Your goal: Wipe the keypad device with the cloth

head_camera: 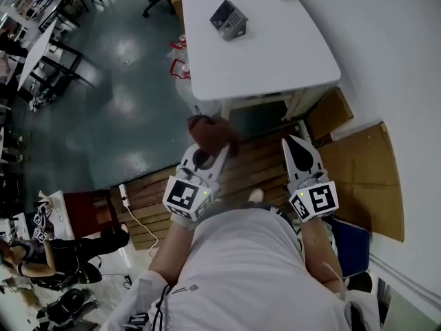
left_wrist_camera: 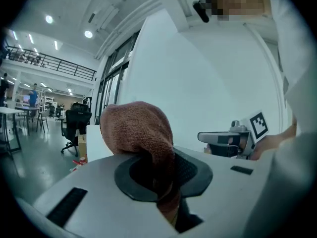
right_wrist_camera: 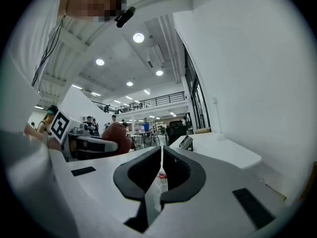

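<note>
- On the white table (head_camera: 275, 54), toward its far left side, I see the keypad device (head_camera: 229, 18); a glossy grey-green floor (head_camera: 124, 102) spreads left of the table, and wooden boards (head_camera: 255, 164) lie at its near end.
- Short of the table, I hold both tools side by side, roughly level.
- Left gripper (head_camera: 215, 149): jaws clamped on the bunched brown cloth (left_wrist_camera: 138, 133).
- Right gripper (head_camera: 292, 142): jaws pressed together, holding nothing.

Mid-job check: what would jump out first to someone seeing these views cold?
The rust-brown cloth clamped in the left gripper, bunched above its jaws. Then the small grey keypad device sitting on the white table ahead, apart from both grippers; the right gripper is shut and empty.
</note>
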